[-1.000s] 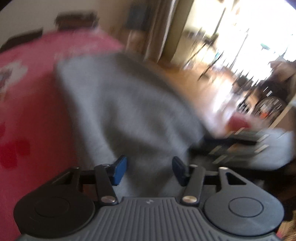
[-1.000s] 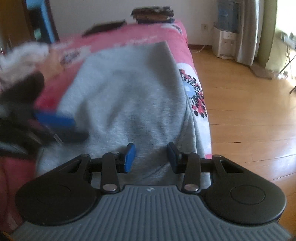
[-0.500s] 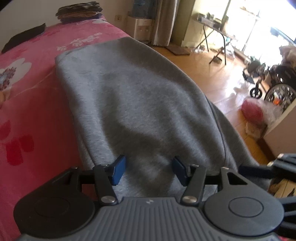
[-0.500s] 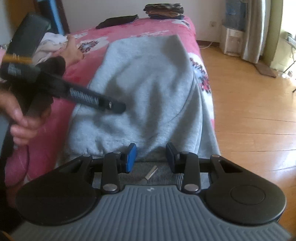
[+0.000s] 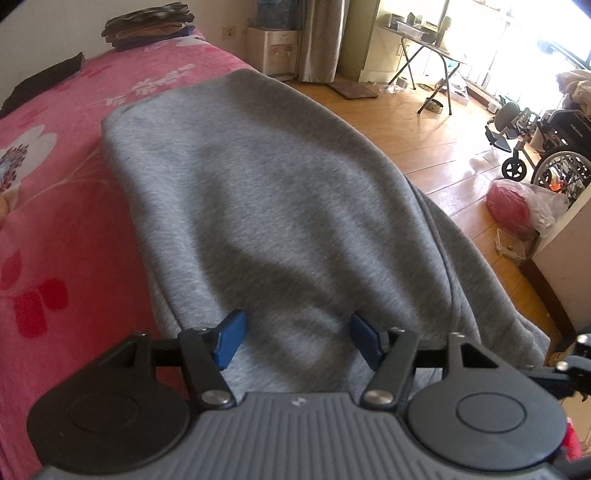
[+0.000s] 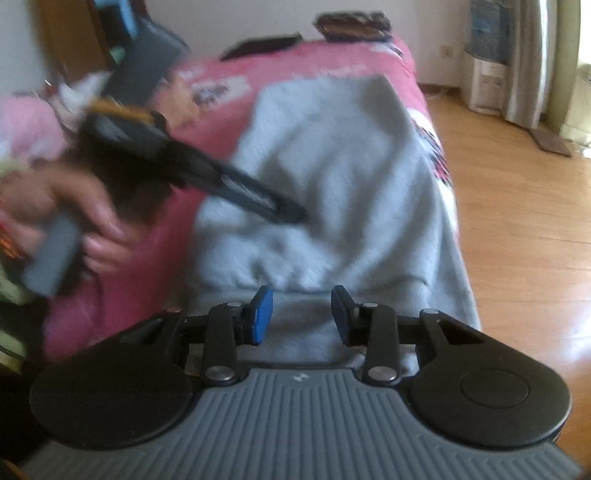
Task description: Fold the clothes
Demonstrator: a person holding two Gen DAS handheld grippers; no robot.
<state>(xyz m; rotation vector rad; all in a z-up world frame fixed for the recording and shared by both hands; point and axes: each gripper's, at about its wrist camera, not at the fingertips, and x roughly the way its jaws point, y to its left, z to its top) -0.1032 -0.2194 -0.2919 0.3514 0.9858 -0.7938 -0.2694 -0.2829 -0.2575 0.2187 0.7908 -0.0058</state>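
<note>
Here the bed (image 5: pixel 55 229), under a pink flowered cover, carries a grey sweatshirt (image 5: pixel 280 206) spread along its right-hand edge, with one side of the cloth hanging over that edge toward the wooden floor (image 6: pixel 517 206). A seam curves down the overhanging part, and a ribbed band lies at the near end, so the garment looks laid out or partly doubled; which of the two I cannot settle. That fits either a garment being smoothed for a fold or one already folded once and being tidied. Whichever it is, the next grip calls for catching a free edge cleanly, not a bunch of loose cloth.

The left gripper (image 5: pixel 297 341) hovers low over the near end of the sweatshirt, jaws wide and holding nothing. The right gripper (image 6: pixel 301 314) sits over the ribbed band at the near edge of the bed, jaws likewise wide and empty. In the right wrist view the other tool shows as a blur, held by a hand (image 6: pixel 74 214) over the cloth.

At the far corner of the bed lies a small stack of folded clothes (image 5: pixel 147 24).

White characters are printed on the cover, too distorted to read. A small logo on each gripper body is not legible.
</note>
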